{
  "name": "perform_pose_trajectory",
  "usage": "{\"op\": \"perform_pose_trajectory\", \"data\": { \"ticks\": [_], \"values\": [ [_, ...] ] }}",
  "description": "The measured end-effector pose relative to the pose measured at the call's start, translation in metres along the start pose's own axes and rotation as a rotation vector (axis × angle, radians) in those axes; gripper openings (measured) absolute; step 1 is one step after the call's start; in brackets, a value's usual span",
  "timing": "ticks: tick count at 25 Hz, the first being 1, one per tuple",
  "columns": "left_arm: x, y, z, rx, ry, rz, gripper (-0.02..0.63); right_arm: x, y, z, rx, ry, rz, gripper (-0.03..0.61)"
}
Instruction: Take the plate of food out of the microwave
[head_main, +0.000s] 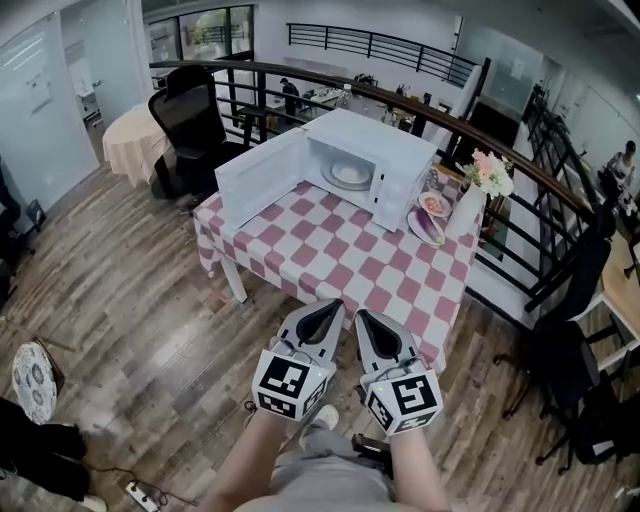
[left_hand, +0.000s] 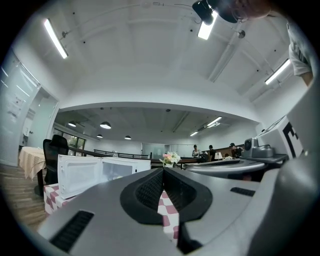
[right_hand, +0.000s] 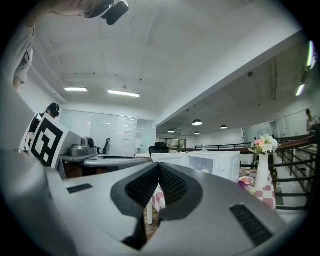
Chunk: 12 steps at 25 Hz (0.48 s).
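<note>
Head view: checkered table (head_main: 330, 250) on wooden floor (head_main: 130, 270); left gripper (head_main: 334, 305) and right gripper (head_main: 362, 316) closed, empty.

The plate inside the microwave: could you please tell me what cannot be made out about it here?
- Head view: the plate is too small to show any food on it.
- Left gripper view: the open door and left gripper leave it indistinct.
- Right gripper view: the microwave is too distant; its inside is a blur.
</note>
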<state>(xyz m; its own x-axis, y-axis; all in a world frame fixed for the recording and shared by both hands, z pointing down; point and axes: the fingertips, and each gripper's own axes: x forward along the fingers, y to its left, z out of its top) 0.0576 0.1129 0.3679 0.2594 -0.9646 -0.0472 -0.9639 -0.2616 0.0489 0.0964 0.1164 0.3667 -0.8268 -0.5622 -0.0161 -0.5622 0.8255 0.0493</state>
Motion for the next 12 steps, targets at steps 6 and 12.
{"op": "perform_pose_trajectory", "data": {
  "ticks": [6, 12],
  "values": [
    [0.047, 0.028, -0.001, -0.008, 0.013, 0.019, 0.005, 0.038, -0.039, 0.0, 0.011, 0.004, 0.004, 0.025],
    [0.093, 0.053, -0.003, -0.016, 0.03, 0.032, 0.005, 0.074, -0.076, -0.001, 0.027, 0.001, 0.007, 0.025]
  ]
}}
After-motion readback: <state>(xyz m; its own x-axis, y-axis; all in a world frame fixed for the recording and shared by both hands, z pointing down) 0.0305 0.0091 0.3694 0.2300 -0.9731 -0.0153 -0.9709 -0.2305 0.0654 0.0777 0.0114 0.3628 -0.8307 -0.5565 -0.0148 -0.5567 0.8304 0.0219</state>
